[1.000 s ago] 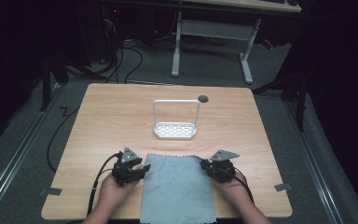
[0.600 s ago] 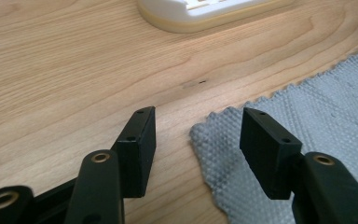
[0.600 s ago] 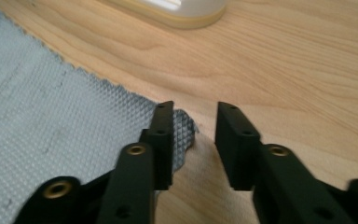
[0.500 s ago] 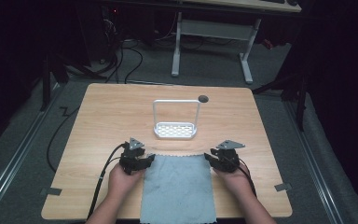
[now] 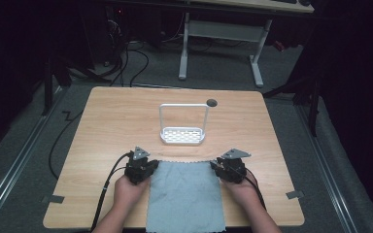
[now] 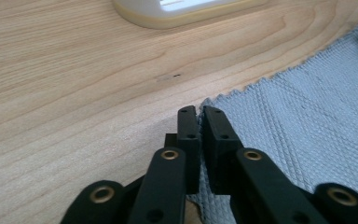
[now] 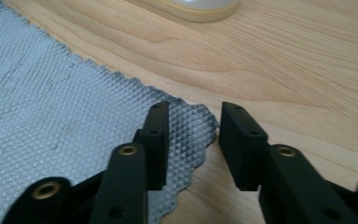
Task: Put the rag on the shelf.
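Note:
A grey-blue textured cloth point(image 5: 184, 194) lies flat at the table's near edge, its front hanging over. My left gripper point(image 5: 151, 166) sits at the cloth's far left corner. In the left gripper view its jaws stand pressed together on that cloth point(image 6: 307, 116) corner, so the left gripper point(image 6: 200, 112) is shut on it. My right gripper point(image 5: 217, 166) is at the far right corner. The right gripper point(image 7: 193, 112) is open, and the scalloped corner of the cloth point(image 7: 51, 93) lies between its jaws on the wood.
A white perforated rack point(image 5: 183, 136) with a tall wire hoop stands just beyond the cloth, mid-table; its base point(image 6: 182, 9) point(image 7: 200, 9) shows ahead of both grippers. A round dark hole point(image 5: 211, 103) is in the wooden table point(image 5: 107, 126). Cables trail off the near left edge.
Both hands slid forward a little along the cloth's sides to its far corners. In the last half second they hardly moved.

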The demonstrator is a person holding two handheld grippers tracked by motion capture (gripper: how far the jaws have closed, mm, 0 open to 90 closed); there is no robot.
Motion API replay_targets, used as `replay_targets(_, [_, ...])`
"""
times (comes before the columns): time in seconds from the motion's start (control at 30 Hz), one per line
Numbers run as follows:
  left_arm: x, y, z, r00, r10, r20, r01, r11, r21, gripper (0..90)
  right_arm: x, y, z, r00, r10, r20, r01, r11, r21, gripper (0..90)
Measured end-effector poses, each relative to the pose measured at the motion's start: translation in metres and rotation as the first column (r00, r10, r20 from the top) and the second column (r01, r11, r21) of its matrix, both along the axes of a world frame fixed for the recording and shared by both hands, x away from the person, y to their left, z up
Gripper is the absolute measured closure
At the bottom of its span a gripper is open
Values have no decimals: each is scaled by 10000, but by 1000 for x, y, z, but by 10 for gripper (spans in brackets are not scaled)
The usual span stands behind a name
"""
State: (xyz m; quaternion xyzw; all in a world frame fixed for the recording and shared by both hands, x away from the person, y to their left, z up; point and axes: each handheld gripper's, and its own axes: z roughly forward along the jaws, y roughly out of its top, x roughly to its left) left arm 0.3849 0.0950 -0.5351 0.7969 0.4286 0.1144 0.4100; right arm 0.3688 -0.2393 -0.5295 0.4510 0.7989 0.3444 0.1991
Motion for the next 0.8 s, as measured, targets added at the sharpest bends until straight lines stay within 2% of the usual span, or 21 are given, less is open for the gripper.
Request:
replay_targets(0.03, [0, 0, 0, 10000, 0, 0, 0, 10000, 0, 884, 0, 0, 0, 10000, 0, 0, 0, 10000, 0, 678])
replay_targets(0.1, [0, 0, 0, 10000, -33, 13, 33, 10000, 13, 887, 0, 4, 1, 10000, 70, -8, -70, 9999, -76, 737])
replay_targets(0.13, [-1, 0, 0, 10000, -41, 5, 41, 10000, 9, 889, -1, 6, 0, 9999, 126, 36, -126, 9999, -117, 801])
replay_targets(0.17, [-1, 0, 0, 10000, -41, 5, 41, 10000, 9, 889, -1, 6, 0, 9999, 126, 36, -126, 9999, -117, 801])
replay_targets(0.2, [-1, 0, 0, 10000, -27, 36, 27, 10000, 40, 889, -2, 8, 0, 9997, 220, 79, -219, 9997, -138, 856])
replay_targets(0.3, [-2, 0, 1, 9999, -44, 107, 44, 10000, -10, 891, -3, 8, 0, 9993, 360, 105, -357, 9992, -200, 883])
replay_targets(0.37, [-3, 4, 3, 9996, -23, 291, 33, 9995, -329, 891, -4, 7, 1, 9990, 387, 224, -386, 9992, -58, 887])
replay_targets(0.43, [-4, 5, 4, 9994, -37, 355, 53, 9990, -441, 891, -5, 6, 3, 9990, 367, 272, -368, 9993, 47, 887])
replay_targets(0.53, [-7, 7, 8, 9980, -34, 627, 82, 9971, -760, 891, -8, 3, 8, 9985, 261, 487, -284, 9985, 466, 887])
replay_targets(0.63, [-10, 8, 12, 9958, 42, 916, 55, 9944, -1055, 891, -9, 2, 10, 9971, 296, 701, -336, 9978, 567, 887])
replay_targets(0.67, [-12, 9, 16, 9929, 103, 1189, 43, 9926, -1216, 891, -12, 2, 13, 9955, 252, 912, -317, 9970, 701, 888])
replay_targets(0.7, [-12, 9, 16, 9929, 103, 1189, 43, 9926, -1216, 891, -12, 2, 13, 9955, 252, 912, -317, 9970, 701, 888])
replay_targets(0.73, [-15, 10, 21, 9883, 148, 1517, 56, 9911, -1328, 892, -14, 2, 17, 9931, 278, 1136, -374, 9959, 828, 888])
replay_targets(0.77, [-15, 10, 21, 9883, 148, 1517, 56, 9911, -1328, 892, -14, 2, 17, 9931, 278, 1136, -374, 9959, 828, 888])
replay_targets(0.8, [-18, 12, 25, 9836, 159, 1799, 96, 9901, -1403, 892, -17, 1, 20, 9900, 300, 1377, -425, 9951, 887, 889])
